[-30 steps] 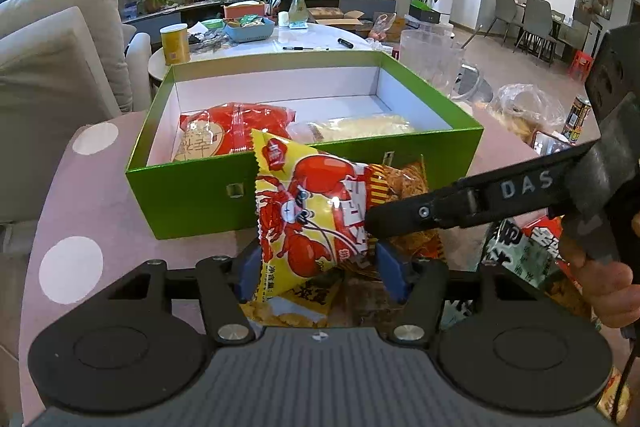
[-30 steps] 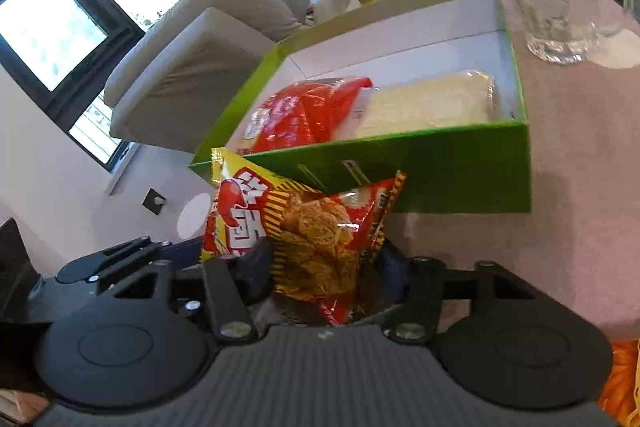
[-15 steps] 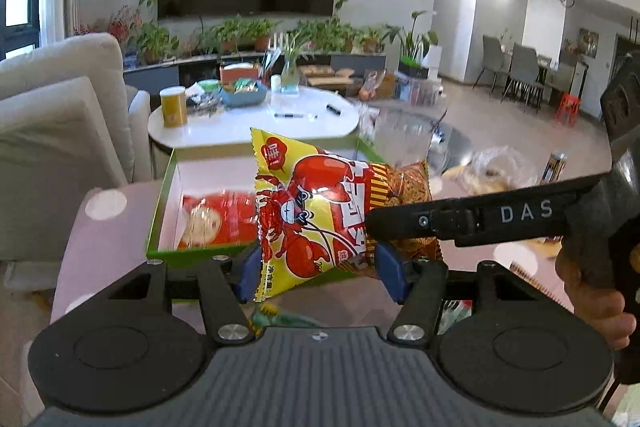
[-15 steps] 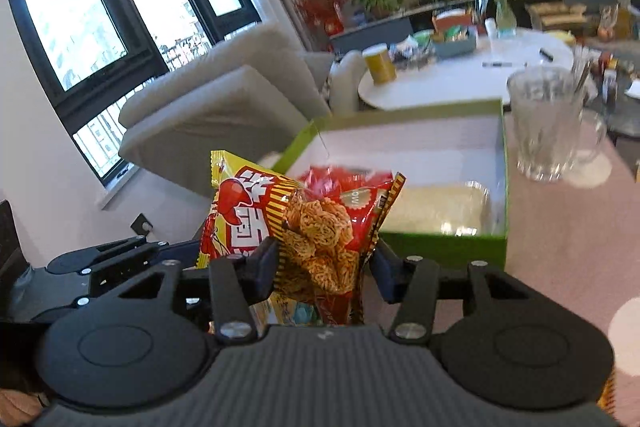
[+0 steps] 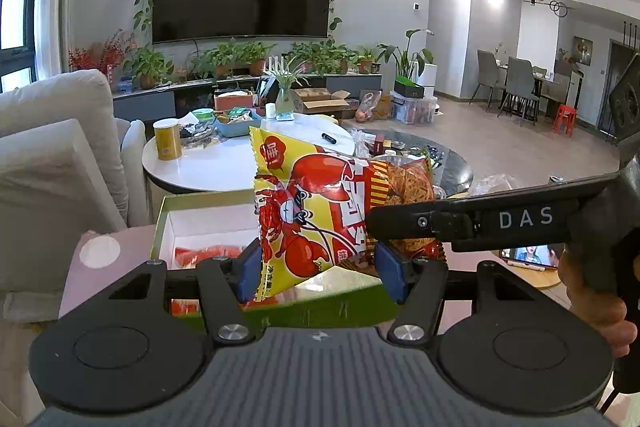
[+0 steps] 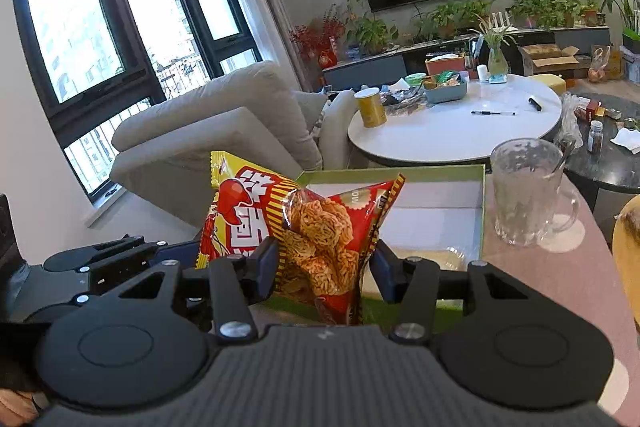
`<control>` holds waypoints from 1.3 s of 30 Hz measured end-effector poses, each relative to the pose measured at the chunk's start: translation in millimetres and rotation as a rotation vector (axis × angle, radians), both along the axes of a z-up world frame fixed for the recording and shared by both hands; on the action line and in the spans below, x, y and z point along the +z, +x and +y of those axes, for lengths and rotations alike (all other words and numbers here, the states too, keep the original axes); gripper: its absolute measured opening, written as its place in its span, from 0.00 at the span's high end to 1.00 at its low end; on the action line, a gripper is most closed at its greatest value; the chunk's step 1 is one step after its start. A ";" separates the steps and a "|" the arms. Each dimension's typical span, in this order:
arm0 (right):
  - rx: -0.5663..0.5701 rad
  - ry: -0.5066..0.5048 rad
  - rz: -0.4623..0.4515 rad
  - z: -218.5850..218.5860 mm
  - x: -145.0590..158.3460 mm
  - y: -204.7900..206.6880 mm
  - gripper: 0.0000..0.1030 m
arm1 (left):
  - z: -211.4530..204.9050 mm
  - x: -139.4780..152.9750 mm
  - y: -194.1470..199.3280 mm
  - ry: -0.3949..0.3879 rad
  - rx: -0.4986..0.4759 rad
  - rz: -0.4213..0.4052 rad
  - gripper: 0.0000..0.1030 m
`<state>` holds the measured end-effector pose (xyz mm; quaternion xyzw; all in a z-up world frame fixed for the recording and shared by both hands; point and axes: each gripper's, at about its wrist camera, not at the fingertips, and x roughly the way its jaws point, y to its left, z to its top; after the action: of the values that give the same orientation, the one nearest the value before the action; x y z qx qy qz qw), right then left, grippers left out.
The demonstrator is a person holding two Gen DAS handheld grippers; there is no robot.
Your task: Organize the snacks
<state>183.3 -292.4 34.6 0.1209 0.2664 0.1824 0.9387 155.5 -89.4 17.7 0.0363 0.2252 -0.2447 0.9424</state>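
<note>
A yellow and red lobster-print snack bag (image 5: 320, 211) hangs in the air above the green box (image 5: 160, 223). My left gripper (image 5: 320, 267) is shut on its yellow end. My right gripper (image 6: 324, 267) is shut on its red end, where the clear window shows fried noodle pieces (image 6: 320, 239). The right gripper's finger (image 5: 420, 223) crosses the left wrist view from the right. The box (image 6: 440, 173) has a white inside and holds a red snack pack (image 5: 208, 251) and a pale clear pack (image 6: 432, 255).
A glass mug (image 6: 524, 191) stands on the pink table (image 6: 560, 275) right of the box. A grey sofa (image 6: 224, 131) is at the left. A round white table (image 6: 456, 127) with a yellow can (image 6: 371, 107) stands behind. A phone (image 5: 528, 255) lies at right.
Both grippers have lifted the snack bag up from the table in front of the box. The box now sits lower in both views.
</note>
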 end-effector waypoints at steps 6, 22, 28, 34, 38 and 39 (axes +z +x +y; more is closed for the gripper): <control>-0.006 -0.035 0.004 -11.9 1.0 41.4 0.72 | -19.6 -3.4 46.1 -0.016 0.010 0.039 0.46; -0.053 -0.118 0.081 -25.0 -43.3 108.0 0.72 | -55.9 -51.0 136.0 0.027 0.050 0.167 0.45; -0.141 -0.142 0.064 -28.2 -60.0 105.8 0.72 | -60.4 -69.4 147.7 0.079 0.128 0.209 0.38; -0.143 -0.098 0.032 -39.4 -49.8 79.7 0.71 | -48.0 -59.3 132.3 0.083 0.167 0.169 0.30; -0.131 -0.068 0.029 -41.2 -39.1 68.2 0.69 | -38.9 -49.9 115.5 0.068 0.164 0.151 0.26; -0.129 -0.069 0.025 -40.5 -36.9 64.2 0.67 | -36.7 -48.2 110.0 0.068 0.165 0.145 0.26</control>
<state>247.5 -333.0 -2.3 0.1079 0.2760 0.1108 0.9486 265.5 -126.0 -30.4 0.0316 0.3031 -0.1603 0.9389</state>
